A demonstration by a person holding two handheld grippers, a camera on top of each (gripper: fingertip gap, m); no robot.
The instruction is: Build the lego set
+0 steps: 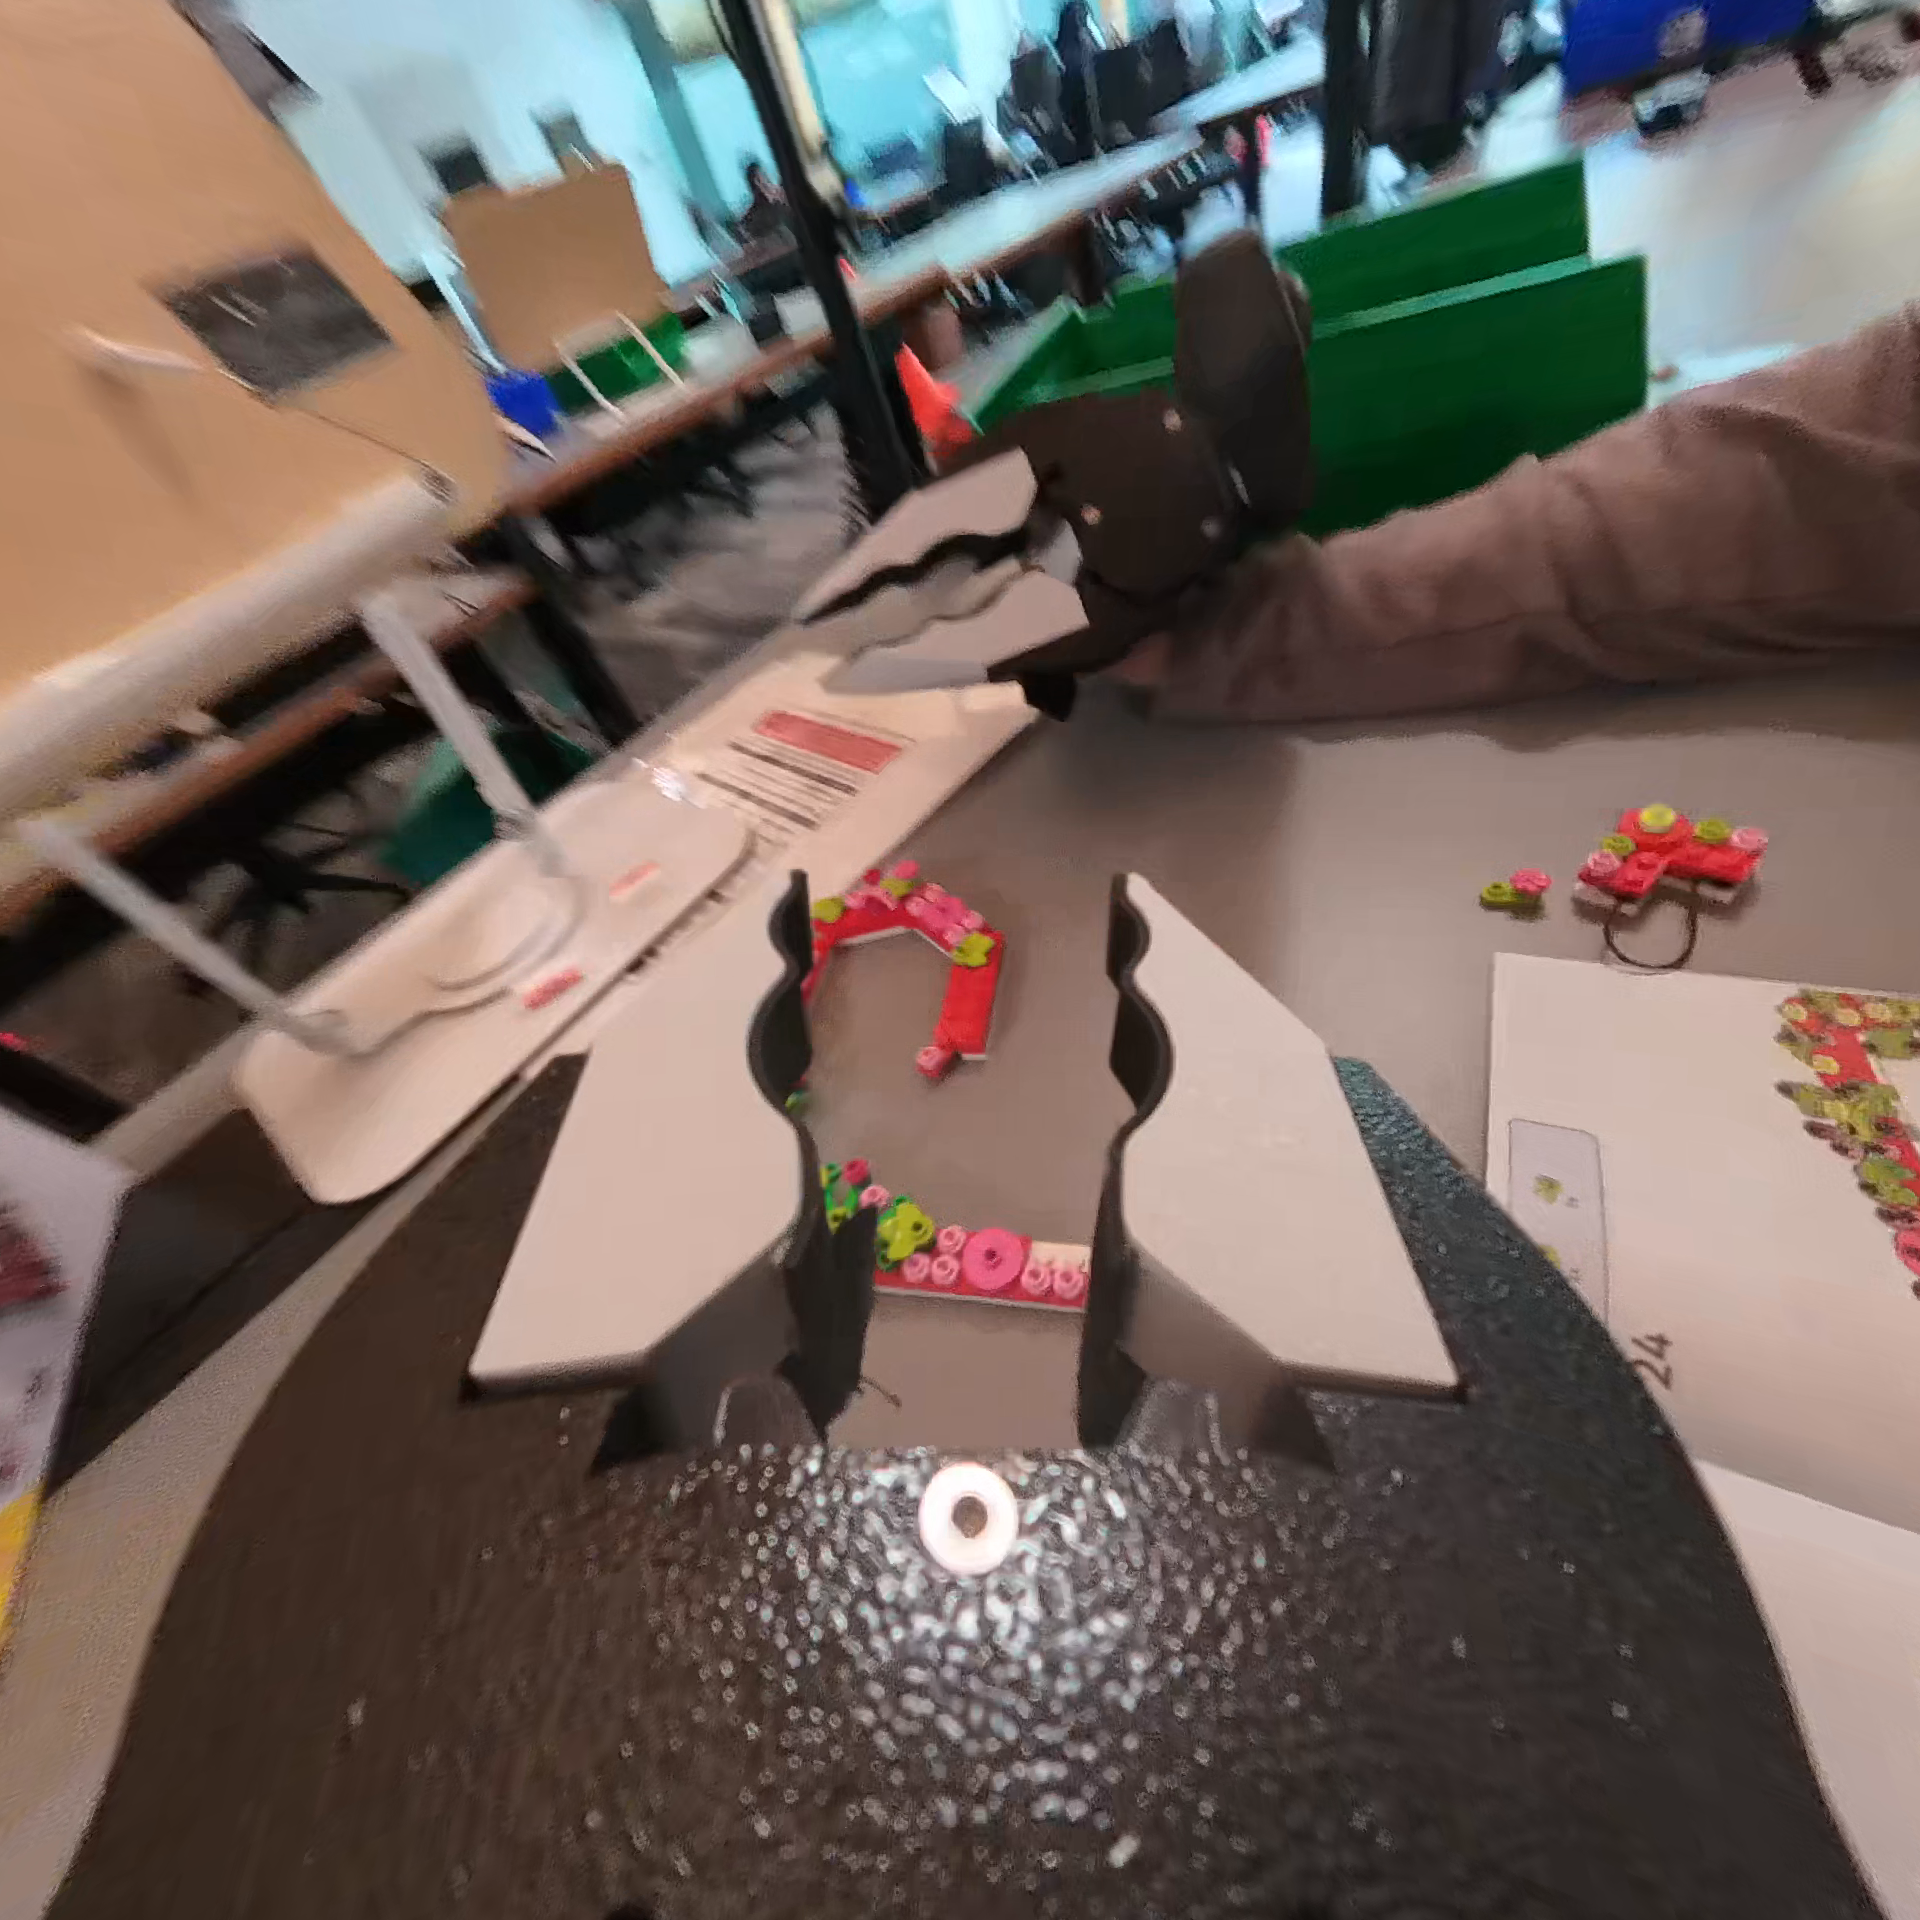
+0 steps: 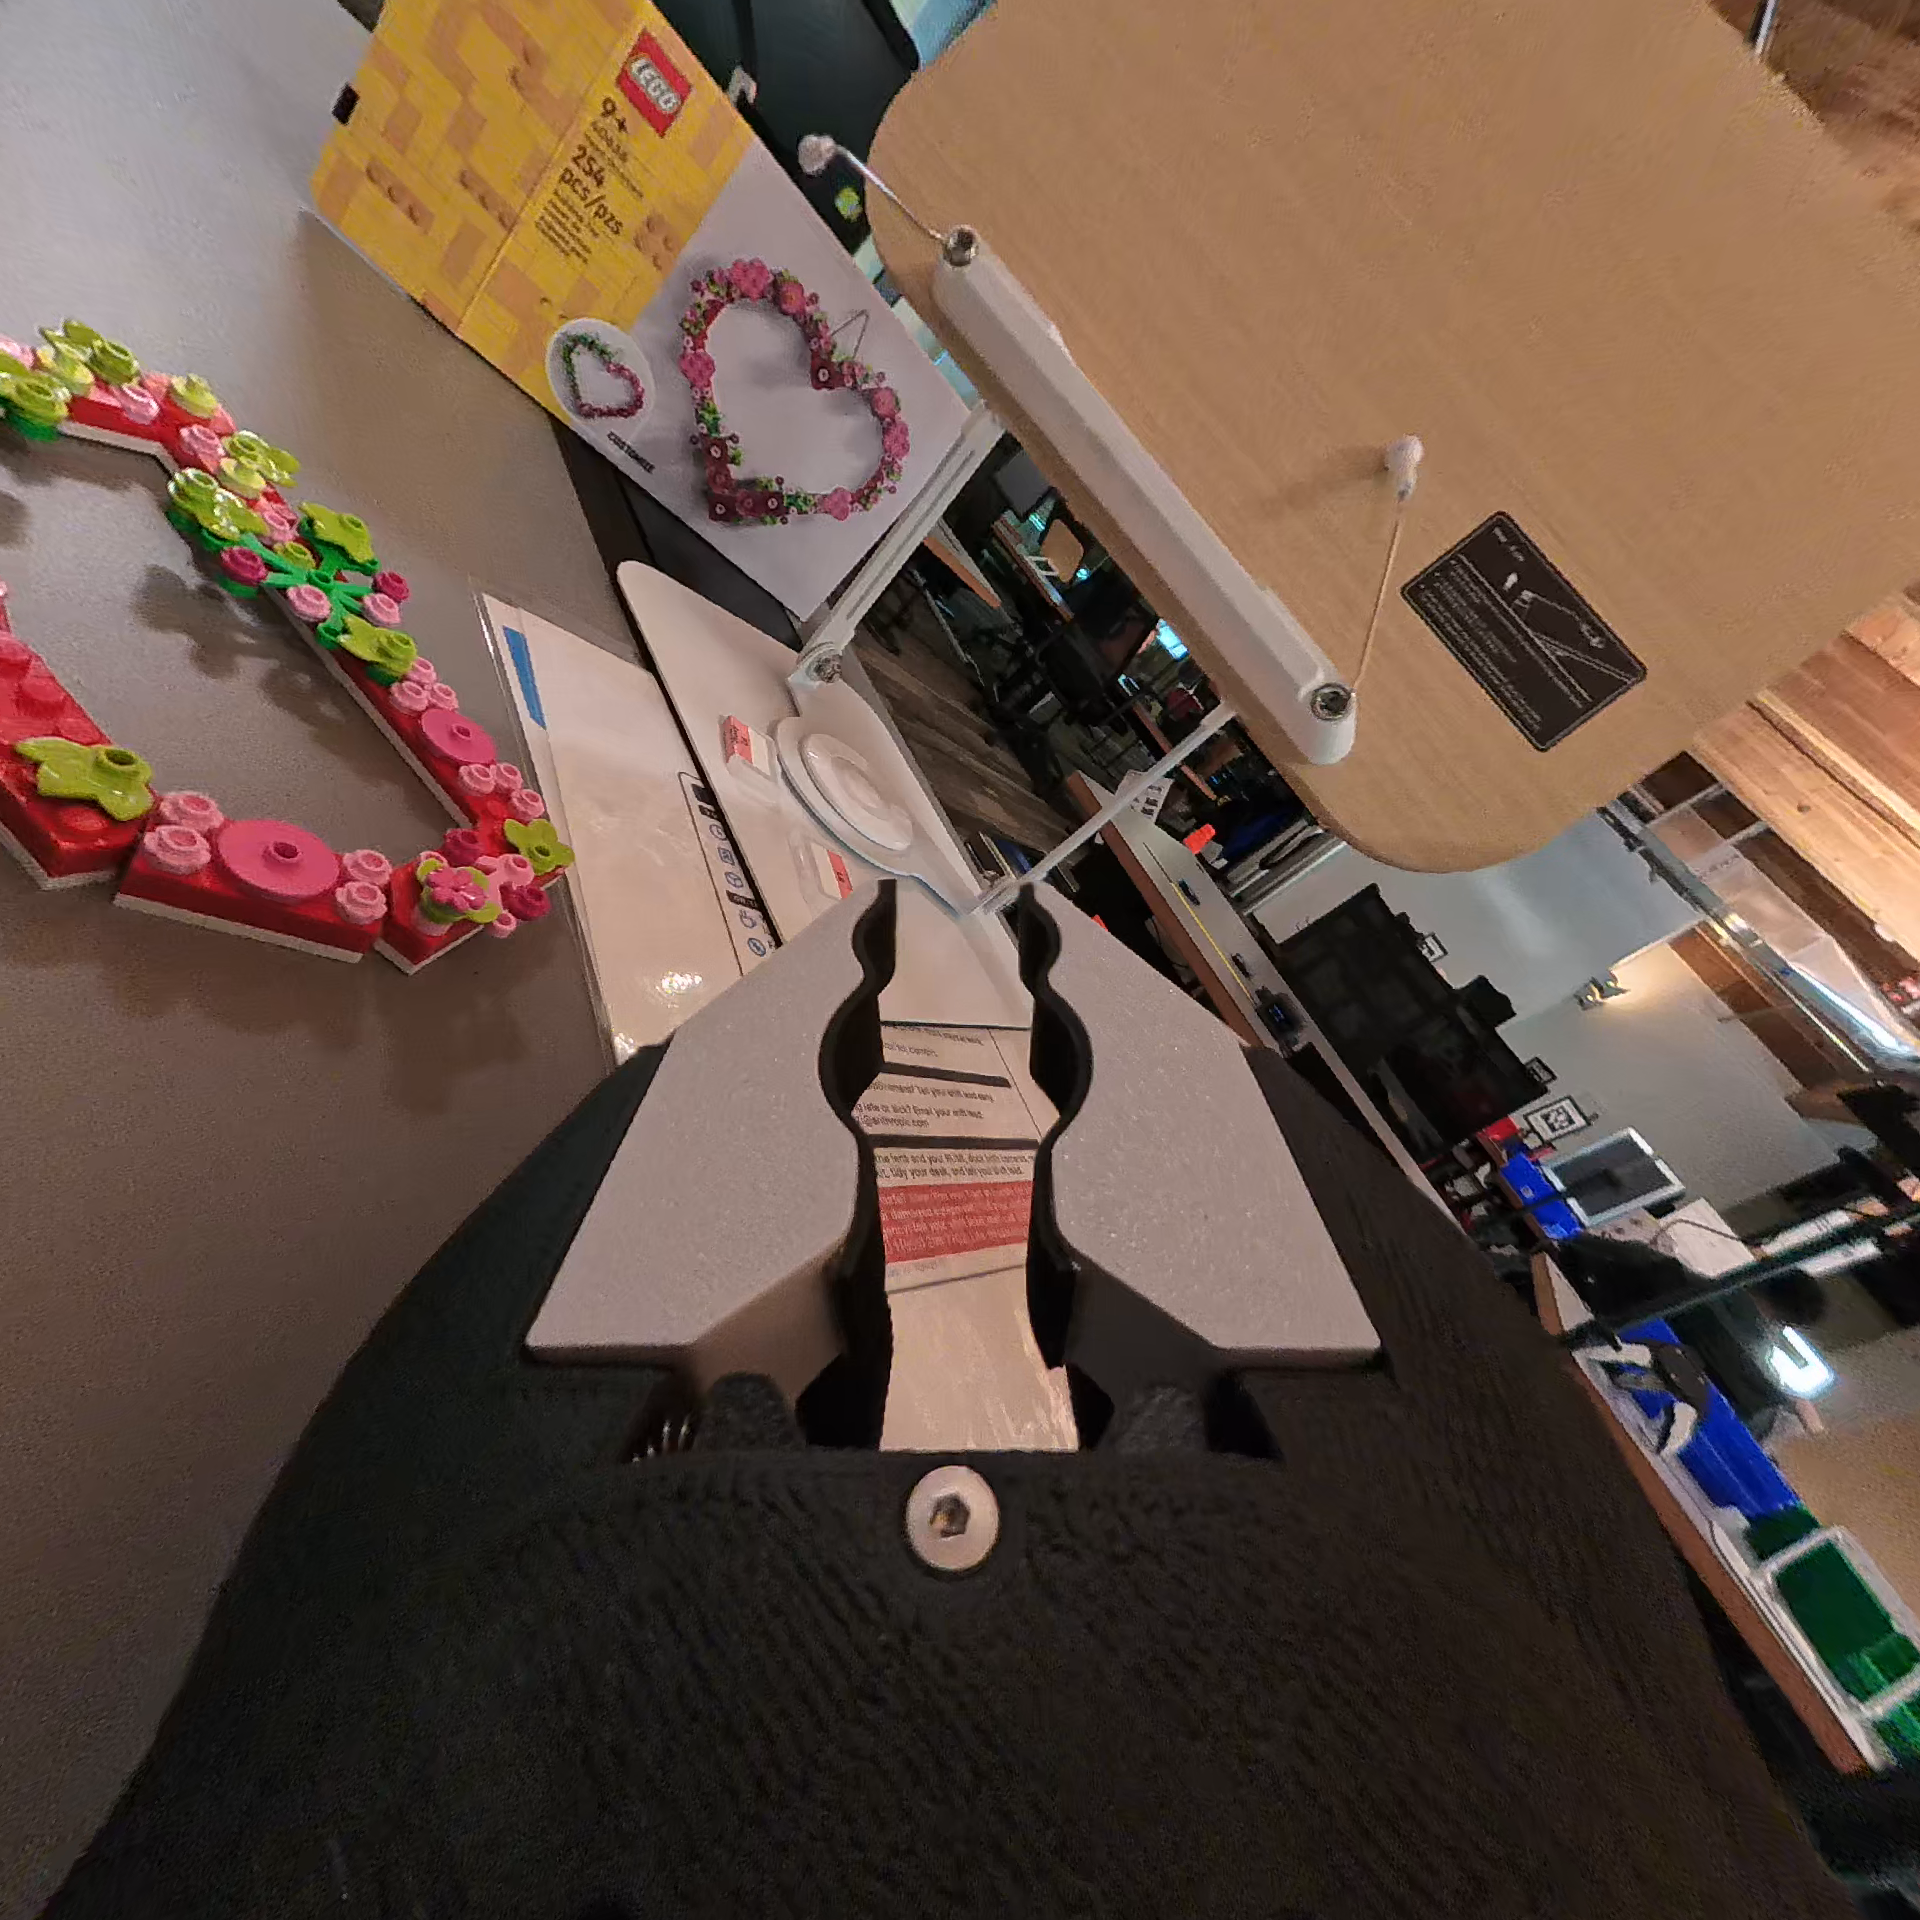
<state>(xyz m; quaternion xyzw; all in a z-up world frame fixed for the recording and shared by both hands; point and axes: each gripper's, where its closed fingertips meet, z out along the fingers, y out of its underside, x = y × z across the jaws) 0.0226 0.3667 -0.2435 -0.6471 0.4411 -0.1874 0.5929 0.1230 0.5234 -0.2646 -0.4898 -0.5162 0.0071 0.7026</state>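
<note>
While both the left gripper and right gripper hang wide and empty, the heart frame lies partly flowered, a separate flowered section unjoined on the desk.

Print on yellow box, black sticker, red-banded sheet, instruction page, wording not repeated

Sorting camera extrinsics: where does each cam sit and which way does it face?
Left wrist view: on the left hand-held gripper, looking down across the grey table at the red flower-studded lego arch; own open fingers show, plus the right hand-held gripper and a sleeve.
Right wrist view: on the right hand-held gripper, tilted, facing the table edge, lamp base and lego box; own open fingers show.
Shared: lego arch, lamp base.
</note>
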